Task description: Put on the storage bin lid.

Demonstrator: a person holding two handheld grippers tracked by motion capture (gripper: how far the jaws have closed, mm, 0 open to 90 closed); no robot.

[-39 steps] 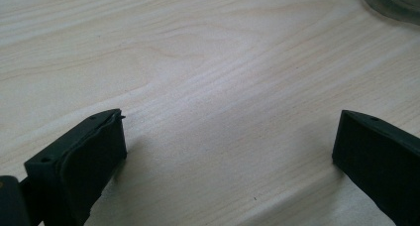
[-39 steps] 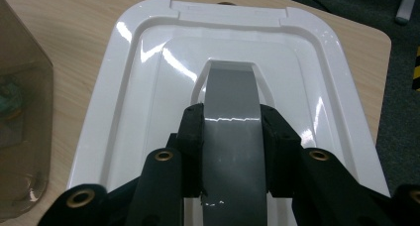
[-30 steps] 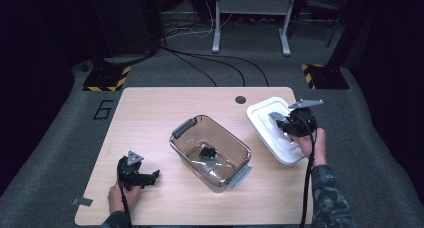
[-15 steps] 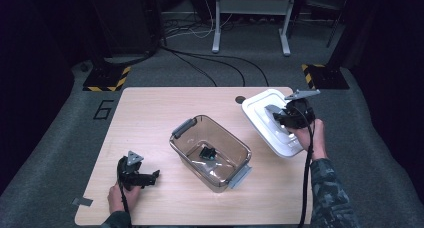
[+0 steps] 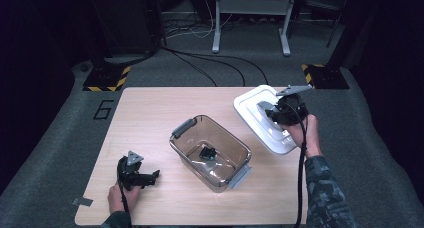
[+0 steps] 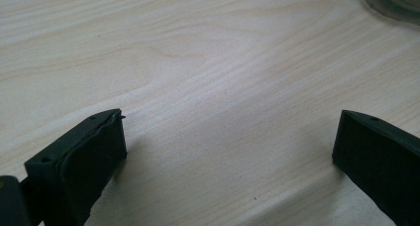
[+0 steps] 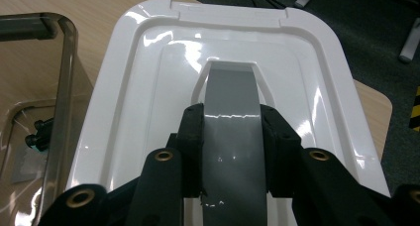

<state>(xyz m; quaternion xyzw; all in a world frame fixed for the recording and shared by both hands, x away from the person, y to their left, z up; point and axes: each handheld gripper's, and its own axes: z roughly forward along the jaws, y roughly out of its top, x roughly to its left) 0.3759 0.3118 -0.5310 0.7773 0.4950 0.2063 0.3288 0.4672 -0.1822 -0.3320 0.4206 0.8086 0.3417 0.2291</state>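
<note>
Half done, I'd say: right gripper [image 7: 232, 151] is clamped on the grey handle [image 7: 233, 112] of the white plastic lid [image 5: 265, 120], not yet on the clear brown plastic tub [image 5: 210, 153]. Left gripper [image 6: 228, 151] sits spread wide on the table.

Pale wooden table [image 5: 150, 118] under clear tub [image 5: 211, 152] and left tongs [image 5: 150, 178].

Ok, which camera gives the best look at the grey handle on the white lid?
The right gripper view: the grey handle runs up the middle of the white lid, with the right gripper shut on it from both sides. In the high view the handle is a small grey strip partly behind the gripper. The left gripper view looks at bare table.
</note>
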